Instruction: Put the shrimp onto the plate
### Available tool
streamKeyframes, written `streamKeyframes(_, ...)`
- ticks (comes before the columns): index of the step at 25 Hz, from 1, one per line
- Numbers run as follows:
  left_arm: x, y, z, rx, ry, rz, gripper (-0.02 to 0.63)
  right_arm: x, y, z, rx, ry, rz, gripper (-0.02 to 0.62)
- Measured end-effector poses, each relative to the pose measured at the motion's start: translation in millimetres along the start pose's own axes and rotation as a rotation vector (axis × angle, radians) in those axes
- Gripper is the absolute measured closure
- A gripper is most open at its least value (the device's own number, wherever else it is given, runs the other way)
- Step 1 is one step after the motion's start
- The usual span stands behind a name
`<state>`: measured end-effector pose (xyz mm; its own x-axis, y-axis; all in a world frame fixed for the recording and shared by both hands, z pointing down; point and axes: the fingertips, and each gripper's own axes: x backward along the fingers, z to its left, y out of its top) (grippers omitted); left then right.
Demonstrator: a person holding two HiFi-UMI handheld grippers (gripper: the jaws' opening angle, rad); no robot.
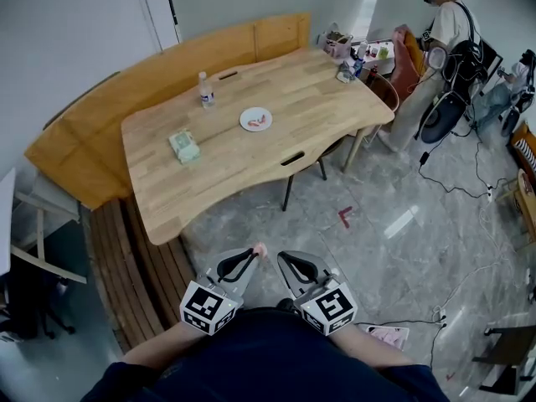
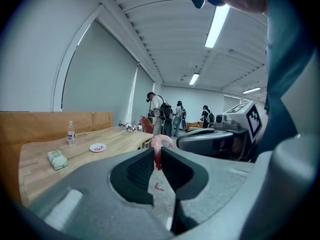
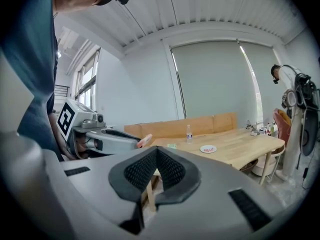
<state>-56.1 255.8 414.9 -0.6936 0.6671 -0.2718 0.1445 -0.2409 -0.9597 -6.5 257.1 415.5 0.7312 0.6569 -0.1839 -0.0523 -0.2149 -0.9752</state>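
Note:
A pink shrimp [image 2: 161,144] sticks up between the tips of my left gripper [image 2: 157,153], which is shut on it; it shows as a small pink spot [image 1: 260,248] in the head view. My left gripper [image 1: 249,256] and right gripper [image 1: 285,260] are held close to my body over the floor, well short of the wooden table [image 1: 251,166]. The white plate [image 1: 255,120] lies mid-table with something red on it. My right gripper [image 3: 156,151] is shut and empty; the plate [image 3: 208,148] lies far ahead of it.
A water bottle [image 1: 206,90] and a green tissue pack [image 1: 184,146] stand left of the plate. A curved wooden bench [image 1: 142,258] wraps the table's left side. A person [image 1: 440,48] stands at the back right by chairs, and cables [image 1: 469,182] trail across the floor.

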Motion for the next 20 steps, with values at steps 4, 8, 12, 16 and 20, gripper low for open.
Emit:
streamKeyframes(4,-5,3,-6,-0.004,0.016,0.005,0.558,12,3,-11,0.02,-0.004,-0.003,0.586)
streamKeyframes(8,-12,8,-8,0.001,0.055,-0.005,0.558,19,-3,-26,0.004,0.007,0.008,0.586)
streamKeyframes(12,-16,10,-5,0.01,0.099,-0.018,0.558,20,-9,-32,0.002,0.037,0.018,0.586)
streamKeyframes(16,-21,9,-2,0.019,0.121,-0.019,0.558,18,-14,-35,0.007,0.062,0.029,0.586)
streamKeyframes(20,-31,10,15,0.012,0.115,-0.024,0.558,-1,-12,-46,0.009,0.058,0.032,0.586)
